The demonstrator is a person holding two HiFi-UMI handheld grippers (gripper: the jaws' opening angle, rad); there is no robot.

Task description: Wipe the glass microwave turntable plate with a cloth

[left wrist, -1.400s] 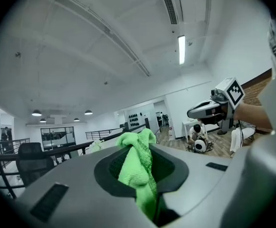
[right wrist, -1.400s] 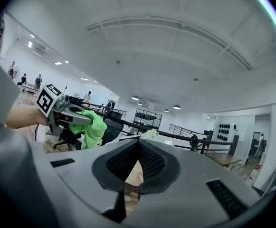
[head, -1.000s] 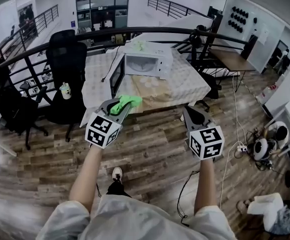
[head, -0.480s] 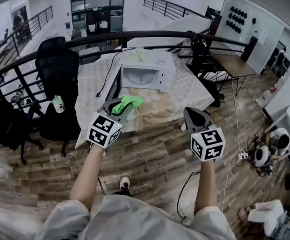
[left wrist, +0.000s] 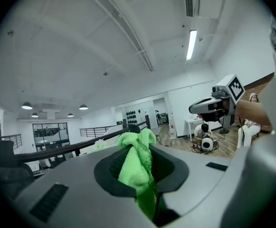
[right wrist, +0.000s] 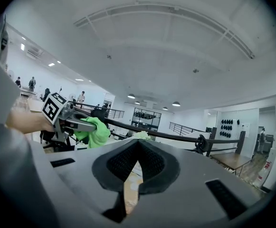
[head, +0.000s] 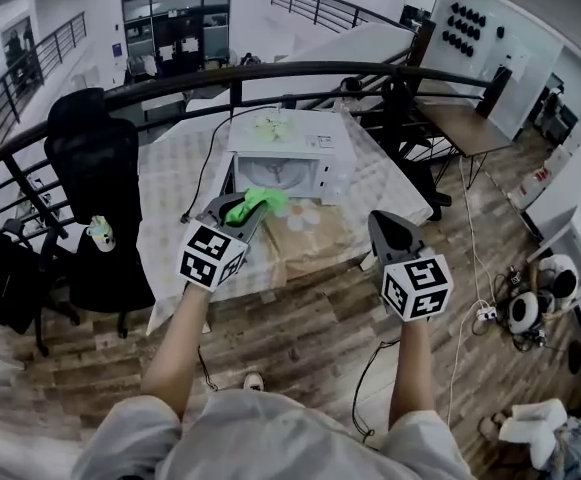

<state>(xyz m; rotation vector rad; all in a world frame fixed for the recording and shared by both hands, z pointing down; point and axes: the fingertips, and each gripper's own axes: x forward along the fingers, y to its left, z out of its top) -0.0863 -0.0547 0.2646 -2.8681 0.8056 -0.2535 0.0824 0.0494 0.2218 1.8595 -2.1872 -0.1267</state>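
Two grippers are held out above the wooden floor (head: pixel 310 318), both short of the worktop (head: pixel 170 188), which wears a pale checked covering. The left gripper (head: pixel 236 210) has its fingers (left wrist: pixel 71 189) clamped on a bright green cloth (head: pixel 257 203), which bunches up past the tips and, in the head view, overlaps the open front of the white microwave oven (head: pixel 310 143). The right gripper (head: pixel 382 230) has its fingers (right wrist: pixel 185 184) closed together with nothing between them; it hangs off the worktop's near right corner.

The microwave stands at the middle of the worktop with its door swung out to the left. Just in front of it we make out a pale round disc, apparently the glass turntable plate (head: pixel 304 216), lying on a brown sheet (head: pixel 320 243) that reaches the near edge. Neither gripper touches it.

Compared with a second ago, the worktop and microwave sit lower and larger in the head view, so we have come closer to them. The black office chair (head: pixel 95 168) has slid towards the left. Both grippers keep much the same pose, and the cloth remains pinched as before.
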